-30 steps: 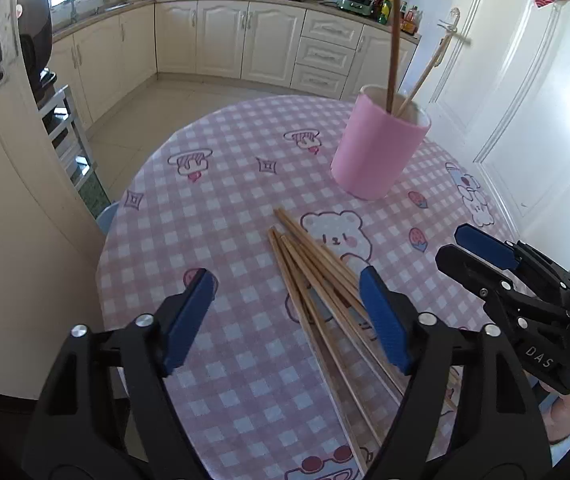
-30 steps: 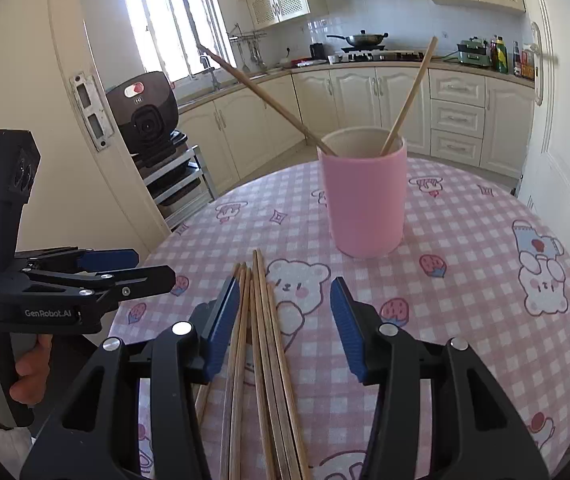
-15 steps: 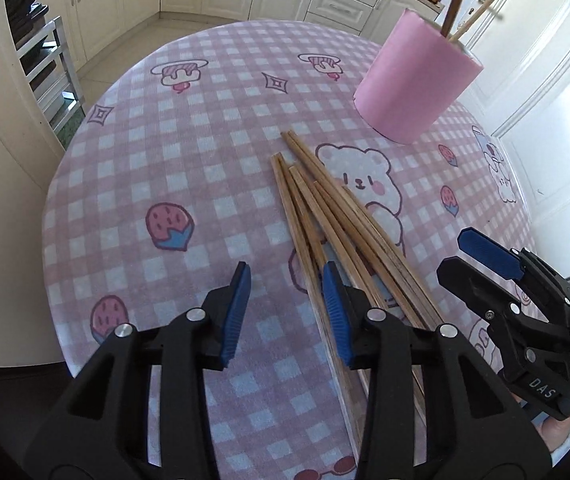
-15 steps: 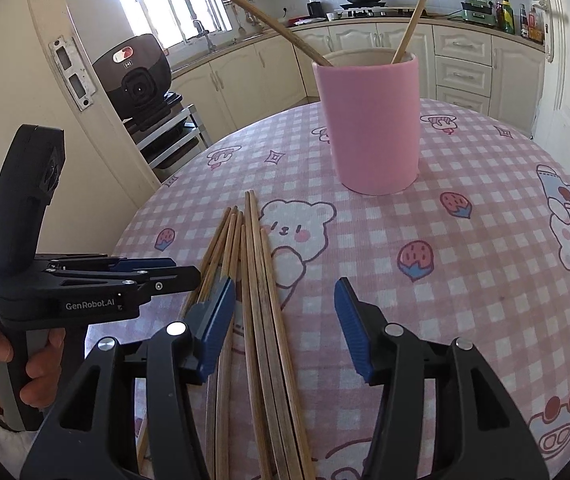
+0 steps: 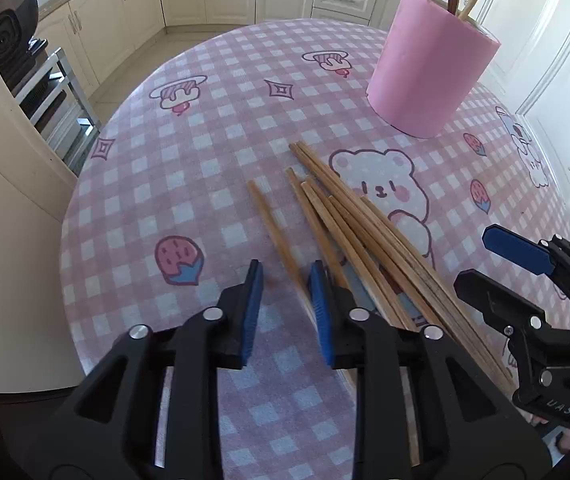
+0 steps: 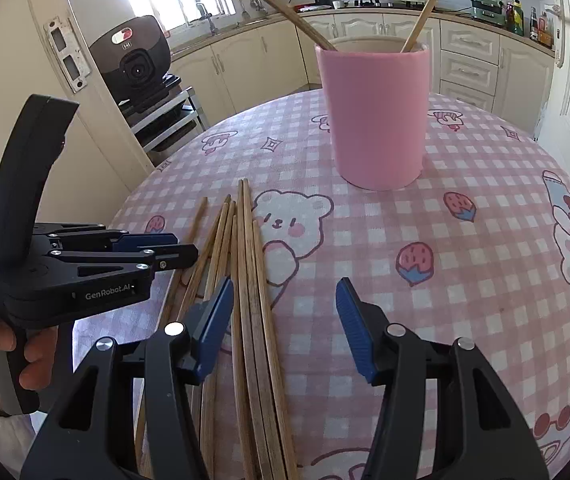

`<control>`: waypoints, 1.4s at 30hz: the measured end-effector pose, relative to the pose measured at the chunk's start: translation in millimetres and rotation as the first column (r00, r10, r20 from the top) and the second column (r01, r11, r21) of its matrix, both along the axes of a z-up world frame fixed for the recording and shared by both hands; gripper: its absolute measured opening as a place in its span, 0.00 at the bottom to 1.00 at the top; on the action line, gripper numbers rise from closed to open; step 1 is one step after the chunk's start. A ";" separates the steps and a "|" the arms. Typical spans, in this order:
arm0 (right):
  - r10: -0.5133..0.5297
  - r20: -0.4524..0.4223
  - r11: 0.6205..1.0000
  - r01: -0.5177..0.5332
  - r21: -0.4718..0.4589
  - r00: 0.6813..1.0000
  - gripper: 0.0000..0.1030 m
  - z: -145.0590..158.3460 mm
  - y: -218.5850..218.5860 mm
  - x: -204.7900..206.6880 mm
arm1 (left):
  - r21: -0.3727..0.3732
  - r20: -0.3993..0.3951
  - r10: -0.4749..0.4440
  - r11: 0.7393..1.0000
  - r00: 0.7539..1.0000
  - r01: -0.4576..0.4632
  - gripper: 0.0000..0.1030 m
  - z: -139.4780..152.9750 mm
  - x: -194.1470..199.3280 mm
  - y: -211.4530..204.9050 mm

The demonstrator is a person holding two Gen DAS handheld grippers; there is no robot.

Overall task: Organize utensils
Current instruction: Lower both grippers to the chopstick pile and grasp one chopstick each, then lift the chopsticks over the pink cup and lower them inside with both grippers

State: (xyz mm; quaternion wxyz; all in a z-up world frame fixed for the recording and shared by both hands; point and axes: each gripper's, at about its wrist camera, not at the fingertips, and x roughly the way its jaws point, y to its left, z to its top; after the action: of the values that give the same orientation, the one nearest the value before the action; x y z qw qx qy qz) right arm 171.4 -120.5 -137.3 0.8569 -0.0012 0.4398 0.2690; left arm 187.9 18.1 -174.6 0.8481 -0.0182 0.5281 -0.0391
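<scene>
A loose fan of slim wooden chopsticks [image 5: 365, 224] lies on the pink checked tablecloth [image 5: 189, 128], just in front of the smooth pink cylindrical cup [image 5: 429, 64]. The left gripper [image 5: 285, 280] is closing its ribbed blue pads around one stray chopstick [image 5: 273, 228] set apart on the fan's far side from the cup; contact is not clear. The right gripper [image 6: 283, 304] stands open over three sticks. Only the right view shows the cup's rim and two sticks inside, their tops cut off.

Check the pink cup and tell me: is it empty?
No. In the right wrist view the pink cup already holds two chopsticks that lean out over its rim.
</scene>
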 end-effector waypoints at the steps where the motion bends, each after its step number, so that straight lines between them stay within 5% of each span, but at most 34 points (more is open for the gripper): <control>1: 0.002 0.000 1.000 -0.002 -0.013 1.000 0.49 -0.6 1.0 1.0 | -0.004 0.005 -0.003 1.000 1.000 0.003 0.21 -0.1 -0.7 1.0; 24: 0.166 -0.017 0.953 -0.164 -0.254 0.986 0.22 -12.7 50.0 32.7 | -0.010 0.021 -0.097 0.995 0.995 0.097 0.15 1.6 7.9 5.9; 30: 0.196 -0.056 0.937 -0.204 -0.284 0.979 0.18 -12.7 64.9 49.0 | -0.010 -0.009 -0.111 0.994 0.994 0.111 0.15 1.9 20.0 3.8; 35: 0.219 -0.064 0.922 -0.228 -0.314 0.974 0.04 -14.9 78.2 53.6 | -0.009 -0.018 -0.107 0.994 0.994 0.107 0.14 1.6 25.8 1.8; 42: 0.194 -0.029 0.952 -0.196 -0.237 0.980 0.04 -2.8 66.7 48.3 | -0.081 0.007 -0.091 0.993 0.996 0.091 0.07 11.4 20.0 6.6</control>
State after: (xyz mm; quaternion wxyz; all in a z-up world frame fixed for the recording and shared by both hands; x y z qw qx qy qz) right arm 219.7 -53.8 -140.1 0.8185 -0.1467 0.4691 0.2975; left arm 207.9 24.7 -163.2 0.8449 -0.0283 0.5249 -0.0992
